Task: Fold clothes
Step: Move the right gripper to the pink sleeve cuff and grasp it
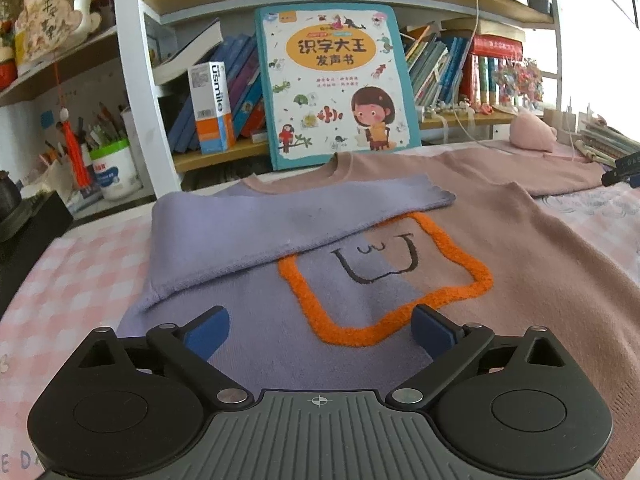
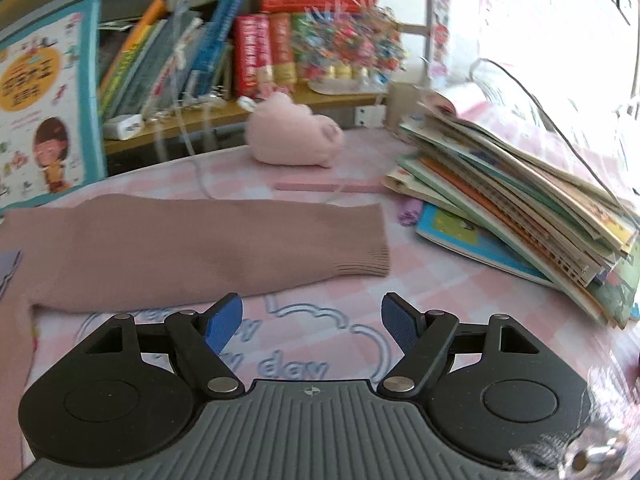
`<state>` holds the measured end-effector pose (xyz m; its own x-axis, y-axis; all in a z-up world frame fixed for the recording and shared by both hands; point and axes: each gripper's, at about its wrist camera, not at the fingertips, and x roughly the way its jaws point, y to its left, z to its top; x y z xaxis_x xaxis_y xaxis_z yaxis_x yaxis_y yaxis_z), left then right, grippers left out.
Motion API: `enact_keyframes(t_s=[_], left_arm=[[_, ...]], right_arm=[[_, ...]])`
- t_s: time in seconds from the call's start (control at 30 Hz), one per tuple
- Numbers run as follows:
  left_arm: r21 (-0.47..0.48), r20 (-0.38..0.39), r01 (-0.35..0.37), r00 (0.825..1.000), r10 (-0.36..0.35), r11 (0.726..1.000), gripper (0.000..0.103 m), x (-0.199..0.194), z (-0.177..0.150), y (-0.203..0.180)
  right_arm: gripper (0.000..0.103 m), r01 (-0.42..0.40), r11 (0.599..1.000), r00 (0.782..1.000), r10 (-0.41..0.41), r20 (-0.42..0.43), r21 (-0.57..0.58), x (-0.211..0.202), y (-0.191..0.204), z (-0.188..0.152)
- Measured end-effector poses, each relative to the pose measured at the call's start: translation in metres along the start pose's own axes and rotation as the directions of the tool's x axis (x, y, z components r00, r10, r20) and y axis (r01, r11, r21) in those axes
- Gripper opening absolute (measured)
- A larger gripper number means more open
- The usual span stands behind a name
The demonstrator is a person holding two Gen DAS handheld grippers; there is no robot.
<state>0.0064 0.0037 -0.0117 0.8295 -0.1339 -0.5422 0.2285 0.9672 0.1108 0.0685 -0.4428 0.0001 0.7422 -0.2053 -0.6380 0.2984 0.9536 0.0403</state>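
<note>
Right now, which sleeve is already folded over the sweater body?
The purple sleeve: it lies across the chest above the orange square. The pink sleeve still stretches out flat on the cloth.

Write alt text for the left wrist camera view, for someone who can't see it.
A two-tone sweater, lilac and dusty pink with an orange-outlined face patch, lies flat on a pink checked cloth, its lilac sleeve folded across the chest. The open left gripper hovers over its hem; a children's book leans on the shelves behind.
</note>
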Motion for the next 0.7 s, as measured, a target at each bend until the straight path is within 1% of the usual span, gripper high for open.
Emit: enact_keyframes(t_s=[0.23, 0.5, 0.7], left_arm=[[-0.007, -0.025, 0.000, 1.000, 0.000, 1.000, 0.101, 0.004, 0.000, 0.001], [0.002, -0.036, -0.009, 0.999, 0.009, 1.000, 0.101, 0.006, 0.000, -0.001], [0.012, -0.042, -0.015, 0.999, 0.015, 1.000, 0.101, 0.006, 0.001, -0.003]], right_arm=[[0.075, 0.041, 0.999, 0.998, -0.040, -0.040, 0.032, 0.016, -0.013, 0.006], [0.075, 0.041, 0.999, 0.998, -0.039, -0.046, 0.032, 0.016, -0.014, 0.007], [0.075, 0.041, 0.997, 0.998, -0.038, -0.055, 0.070, 0.020, -0.023, 0.011]])
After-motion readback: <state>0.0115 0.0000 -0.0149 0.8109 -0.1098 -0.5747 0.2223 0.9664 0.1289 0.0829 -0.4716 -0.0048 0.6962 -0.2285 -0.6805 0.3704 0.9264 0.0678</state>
